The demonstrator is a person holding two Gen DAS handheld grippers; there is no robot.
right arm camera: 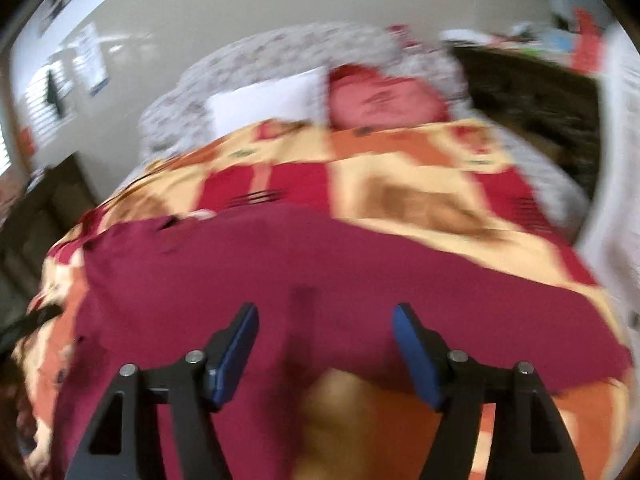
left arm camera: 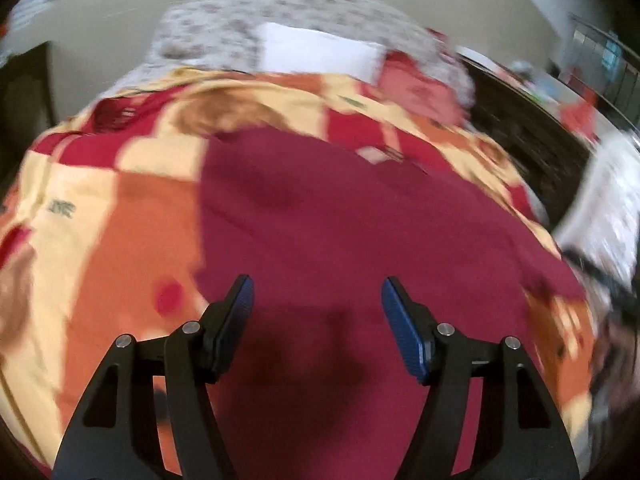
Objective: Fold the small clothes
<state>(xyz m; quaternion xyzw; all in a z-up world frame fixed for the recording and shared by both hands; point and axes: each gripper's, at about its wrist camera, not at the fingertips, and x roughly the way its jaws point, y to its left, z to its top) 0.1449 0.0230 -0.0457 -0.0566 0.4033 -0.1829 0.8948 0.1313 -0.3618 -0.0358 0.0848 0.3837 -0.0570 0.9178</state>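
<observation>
Looking along both tools, we see a bed covered by a patchwork blanket (left arm camera: pixel 88 184) in red, orange and cream, with a dark red garment (left arm camera: pixel 340 220) spread flat on top of it. Our left gripper (left arm camera: pixel 317 296) hangs just above the garment with its jaws spread wide and nothing between them; the cloth fills the view ahead of it and under it. Our right gripper (right arm camera: pixel 325 322) is likewise wide apart and empty, and the garment (right arm camera: pixel 280 264) stretches ahead of it and out to both sides, its near edge running just behind the right finger (right arm camera: pixel 416 356). Beyond the garment, past the blanket (right arm camera: pixel 420 184), lie a white pillow (right arm camera: pixel 264 100) and a pink one (right arm camera: pixel 384 100) against grey flowered bedding (right arm camera: pixel 280 48). Behind those rises a plain beige wall (right arm camera: pixel 240 0). Far left of the right gripper there are papers (right arm camera: pixel 90 60) pinned on the wall; both views are blurred, so finer detail is lost. Dark furniture (left arm camera: pixel 528 136) stands to the right of the bed.
</observation>
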